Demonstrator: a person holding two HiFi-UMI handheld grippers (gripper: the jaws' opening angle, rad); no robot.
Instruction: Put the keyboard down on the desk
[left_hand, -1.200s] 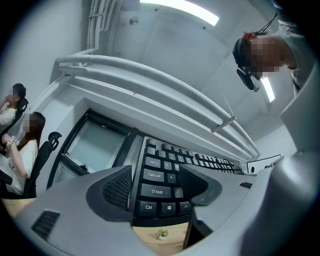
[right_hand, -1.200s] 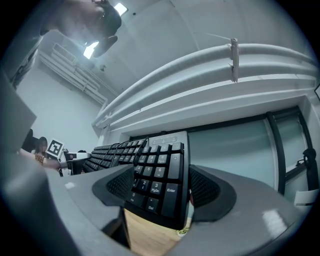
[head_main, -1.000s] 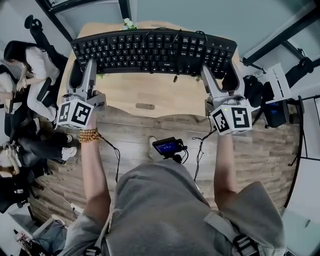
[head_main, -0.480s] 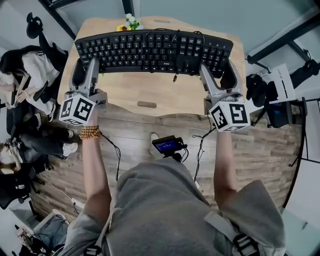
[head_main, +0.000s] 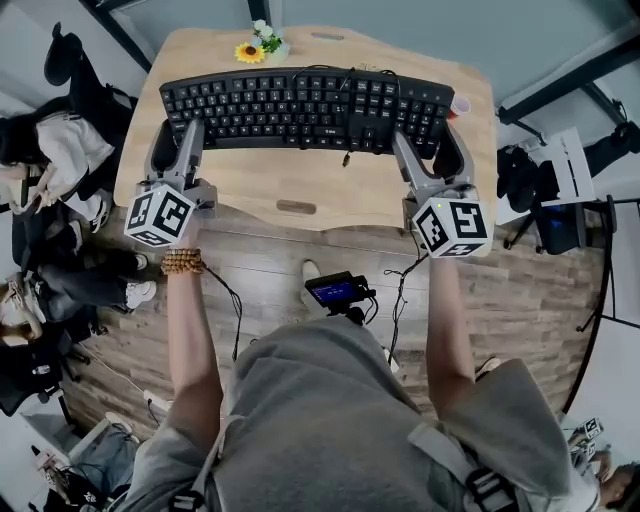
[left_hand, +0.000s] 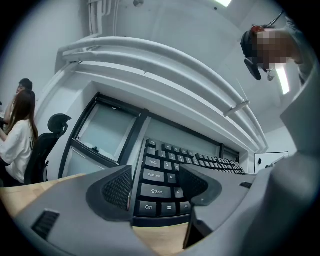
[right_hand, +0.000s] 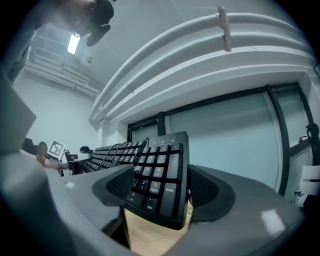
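The keyboard (head_main: 305, 108) is presenting as matt black plastic, its keycaps giving off a slight sheen. The desk (head_main: 250, 182) is showing a smooth, pale wood-grain surface. The pads (left_hand: 119, 189) are showing a dark, finely dimpled, matt face, and the floor (head_main: 520, 290) is reading as rough-grained grey-brown wood planks.

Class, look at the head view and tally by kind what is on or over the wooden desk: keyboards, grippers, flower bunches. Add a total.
keyboard: 1
grippers: 2, the left gripper and the right gripper
flower bunch: 1
Total: 4
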